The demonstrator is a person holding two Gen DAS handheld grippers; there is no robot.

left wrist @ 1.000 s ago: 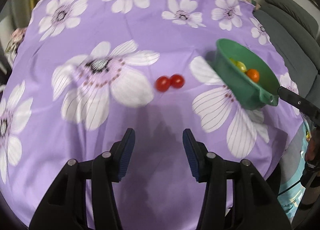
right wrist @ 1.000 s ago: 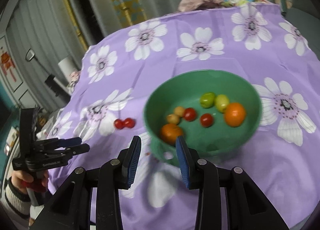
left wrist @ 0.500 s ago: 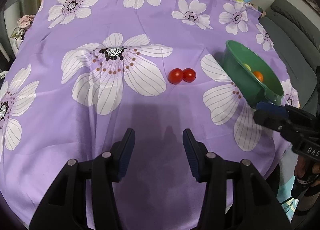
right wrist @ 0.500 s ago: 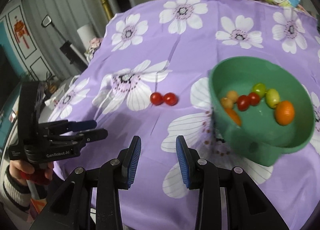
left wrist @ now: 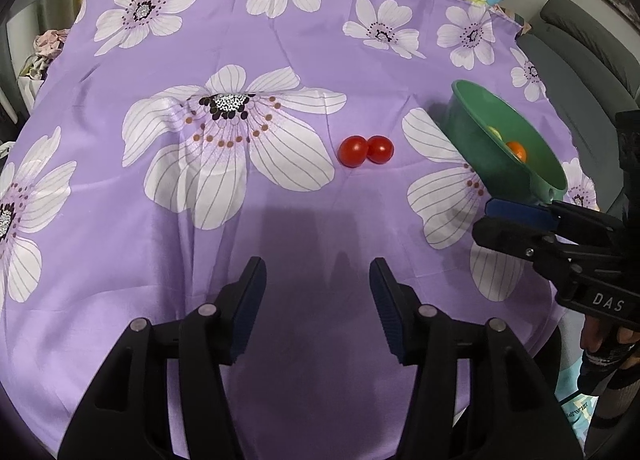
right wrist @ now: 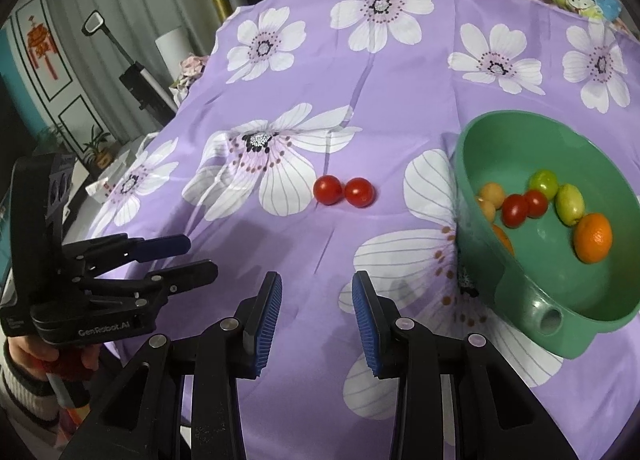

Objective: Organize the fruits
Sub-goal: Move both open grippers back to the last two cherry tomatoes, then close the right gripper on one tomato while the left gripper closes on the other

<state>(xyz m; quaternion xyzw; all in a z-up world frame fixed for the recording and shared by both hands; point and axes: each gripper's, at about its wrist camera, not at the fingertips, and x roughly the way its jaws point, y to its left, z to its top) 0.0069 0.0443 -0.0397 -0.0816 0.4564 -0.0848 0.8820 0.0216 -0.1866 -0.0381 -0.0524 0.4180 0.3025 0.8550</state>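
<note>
path to tomatoes (left wrist: pixel 365 150): open cloth | right: bowl (left wrist: pixel 472 139) blocks

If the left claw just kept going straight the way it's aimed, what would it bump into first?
Most likely the purple flowered tablecloth: the left claw tilts down at bare cloth, open and empty. The two red tomatoes lie farther along, a little to the right, so it would probably touch cloth short of them, though depth is hard to judge.

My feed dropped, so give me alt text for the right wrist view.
Two red tomatoes lie touching on the purple floral cloth, ahead of the empty, open right gripper. A green bowl of mixed fruit sits to the right; the left gripper hovers empty at left.
</note>
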